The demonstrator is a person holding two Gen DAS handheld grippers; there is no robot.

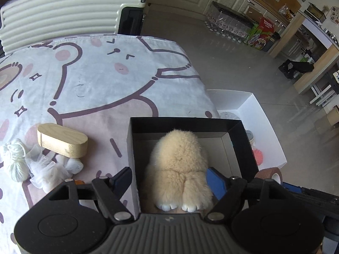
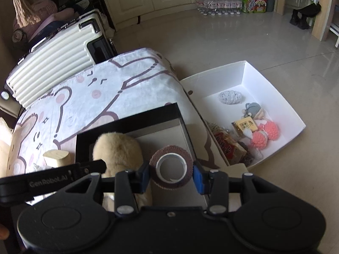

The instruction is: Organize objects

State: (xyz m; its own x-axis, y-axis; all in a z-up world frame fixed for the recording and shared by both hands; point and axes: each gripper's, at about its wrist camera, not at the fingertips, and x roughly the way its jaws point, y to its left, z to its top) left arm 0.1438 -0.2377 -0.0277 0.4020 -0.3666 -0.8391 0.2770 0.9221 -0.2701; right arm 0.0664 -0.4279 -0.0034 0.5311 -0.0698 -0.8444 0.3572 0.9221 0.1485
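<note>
A cream plush bunny (image 1: pixel 180 165) lies in the black box (image 1: pixel 180 121) on the bear-print cloth. My left gripper (image 1: pixel 169 177) stands open around the bunny, and its blue pads (image 1: pixel 124 177) sit apart from the fur on the left side. In the right wrist view the bunny (image 2: pixel 118 150) fills the left part of the black box (image 2: pixel 127 124). My right gripper (image 2: pixel 171 176) is shut on a brownish-pink roll of tape (image 2: pixel 171 167), held over the right part of the box. The left wrist view shows the tape roll (image 1: pixel 270 172) at its right edge.
A wooden block (image 1: pixel 63 140) and a bundle of white yarn and tulle (image 1: pixel 31 167) lie on the bear-print cloth (image 1: pixel 95 74). A cream suitcase (image 1: pixel 63 14) stands behind. On the floor to the right, a white box (image 2: pixel 275 97) holds several small things.
</note>
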